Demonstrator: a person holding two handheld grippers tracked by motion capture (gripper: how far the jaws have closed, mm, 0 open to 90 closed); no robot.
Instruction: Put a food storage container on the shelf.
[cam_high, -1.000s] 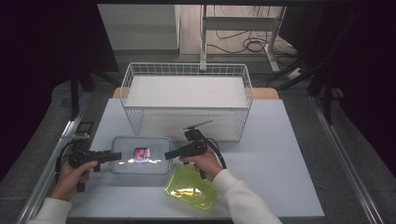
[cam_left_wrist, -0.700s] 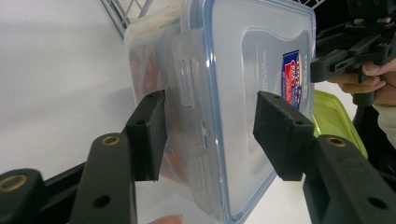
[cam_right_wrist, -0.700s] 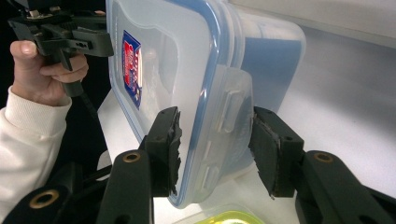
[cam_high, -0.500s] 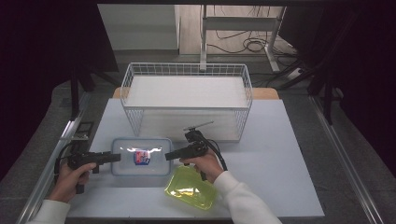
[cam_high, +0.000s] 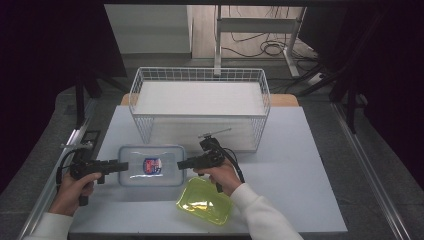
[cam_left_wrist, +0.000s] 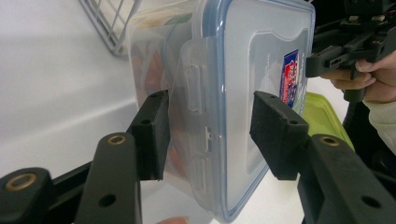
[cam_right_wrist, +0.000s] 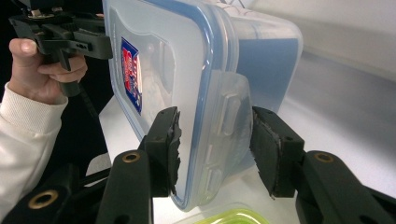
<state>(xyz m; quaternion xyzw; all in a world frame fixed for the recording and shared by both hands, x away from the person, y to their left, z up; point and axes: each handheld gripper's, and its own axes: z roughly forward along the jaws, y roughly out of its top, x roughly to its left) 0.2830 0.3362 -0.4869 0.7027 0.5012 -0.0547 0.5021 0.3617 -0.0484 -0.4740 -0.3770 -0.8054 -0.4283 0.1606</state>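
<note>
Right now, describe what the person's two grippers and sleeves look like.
Both are black, pistol-shaped tools. The left gripper and the right gripper each end in two flat black jaws on arms with brass-coloured rivets; the right one's pads look worn and ragged. A black cable loops from the right gripper. The person wears white ribbed-cuff sleeves.

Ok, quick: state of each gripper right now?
Left gripper: jaws have just been closing around the clear lidded container's end latch; one pad stands off, not gripping.
Right gripper: jaws straddle the opposite latch; grip cannot be told.
</note>
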